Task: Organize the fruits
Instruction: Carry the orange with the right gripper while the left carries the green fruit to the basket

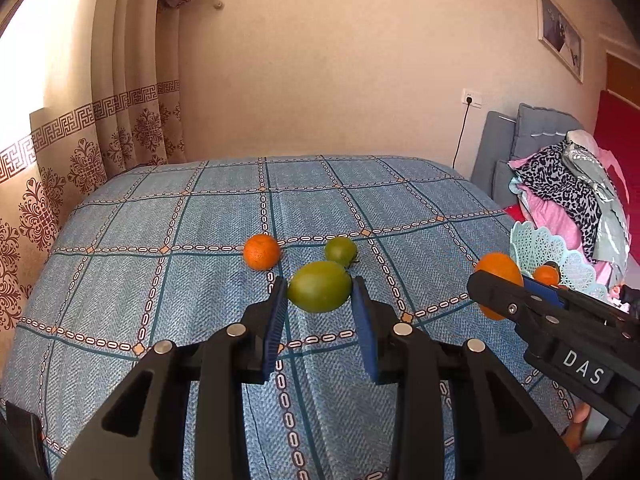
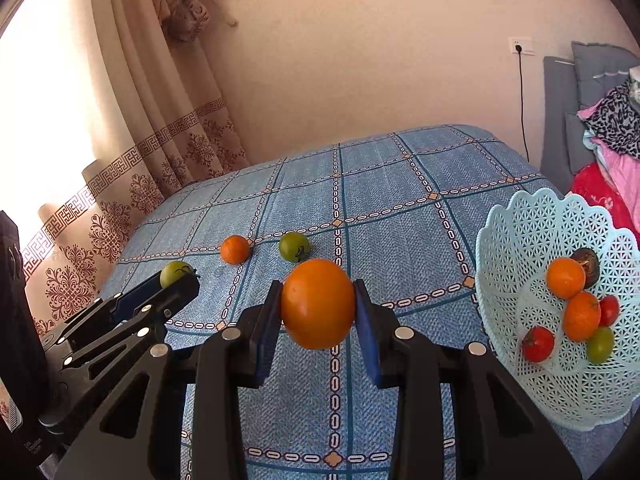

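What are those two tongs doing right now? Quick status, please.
Left tongs shut on green tomato. Right tongs shut on big orange fruit. Basket at right, part-filled. Small orange and green tomato left on table; path clear.

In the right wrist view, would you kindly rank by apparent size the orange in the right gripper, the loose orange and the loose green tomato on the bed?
1. Orange in the right gripper, though nearness exaggerates it.
2. Green tomato and loose orange: too alike to rank.

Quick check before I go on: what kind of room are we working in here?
Most likely a bedroom at home. The fruit lies on a blue checked bedspread, patterned curtains hang at a bright window, and a pile of clothes sits by a padded grey headboard.
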Demonstrator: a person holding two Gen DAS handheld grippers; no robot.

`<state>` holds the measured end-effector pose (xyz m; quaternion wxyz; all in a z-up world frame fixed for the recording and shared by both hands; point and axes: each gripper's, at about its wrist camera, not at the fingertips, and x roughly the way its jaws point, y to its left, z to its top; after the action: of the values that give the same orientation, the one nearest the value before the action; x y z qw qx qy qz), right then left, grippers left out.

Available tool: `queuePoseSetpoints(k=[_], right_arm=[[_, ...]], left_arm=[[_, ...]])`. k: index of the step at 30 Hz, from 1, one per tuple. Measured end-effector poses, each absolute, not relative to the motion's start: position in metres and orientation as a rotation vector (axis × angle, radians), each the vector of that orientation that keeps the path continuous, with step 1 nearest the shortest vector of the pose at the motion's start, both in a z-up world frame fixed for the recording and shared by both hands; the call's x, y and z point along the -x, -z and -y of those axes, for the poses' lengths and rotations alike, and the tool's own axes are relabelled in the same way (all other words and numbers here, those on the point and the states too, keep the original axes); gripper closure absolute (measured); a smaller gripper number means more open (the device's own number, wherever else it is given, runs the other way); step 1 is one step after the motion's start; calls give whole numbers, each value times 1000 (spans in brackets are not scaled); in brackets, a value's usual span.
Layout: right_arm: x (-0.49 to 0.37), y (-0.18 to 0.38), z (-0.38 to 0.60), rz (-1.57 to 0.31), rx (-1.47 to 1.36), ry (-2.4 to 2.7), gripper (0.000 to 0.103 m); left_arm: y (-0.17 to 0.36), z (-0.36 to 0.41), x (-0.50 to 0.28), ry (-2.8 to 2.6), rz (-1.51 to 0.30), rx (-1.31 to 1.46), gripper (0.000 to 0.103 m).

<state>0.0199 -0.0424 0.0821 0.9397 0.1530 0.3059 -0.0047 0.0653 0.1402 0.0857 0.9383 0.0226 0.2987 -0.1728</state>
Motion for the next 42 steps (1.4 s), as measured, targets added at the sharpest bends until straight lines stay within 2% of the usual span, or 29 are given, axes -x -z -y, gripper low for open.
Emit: queuePoseSetpoints(k=[18, 29, 42], right_arm=[[29, -87, 83, -562, -355, 91, 68], [58, -90, 123, -512, -375, 186, 68], [96, -71, 181, -506, -445, 334, 68]], left_arm=[[-93, -117, -54, 528, -694, 28, 70], [-113, -72, -30, 623, -668, -21, 70], [-109, -11, -9, 760, -687, -92, 70]])
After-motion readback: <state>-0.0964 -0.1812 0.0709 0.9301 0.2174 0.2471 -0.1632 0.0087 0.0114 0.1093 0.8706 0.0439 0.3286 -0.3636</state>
